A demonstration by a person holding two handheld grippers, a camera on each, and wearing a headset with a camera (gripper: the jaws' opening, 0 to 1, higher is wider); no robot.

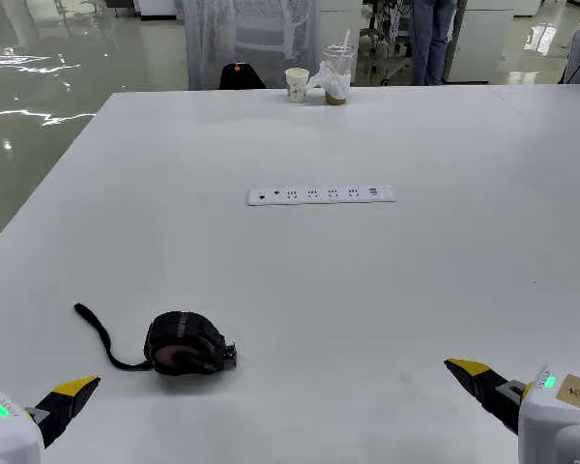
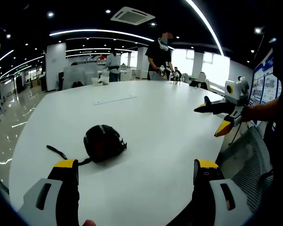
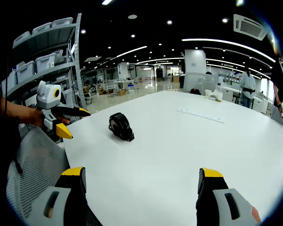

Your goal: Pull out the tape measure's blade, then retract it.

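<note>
A black tape measure with a black wrist strap lies on the white table, near the front left. Its blade is inside the case. My left gripper hovers at the table's front left corner, a short way left of and nearer than the tape measure, and is open with nothing between its jaws. My right gripper is at the front right, far from the tape measure, also open and empty. Each gripper shows in the other's view: the right gripper and the left gripper.
A white power strip lies across the middle of the table. At the far edge stand a paper cup and a plastic cup in a bag. A person stands beyond the table. A mesh chair is by the near edge.
</note>
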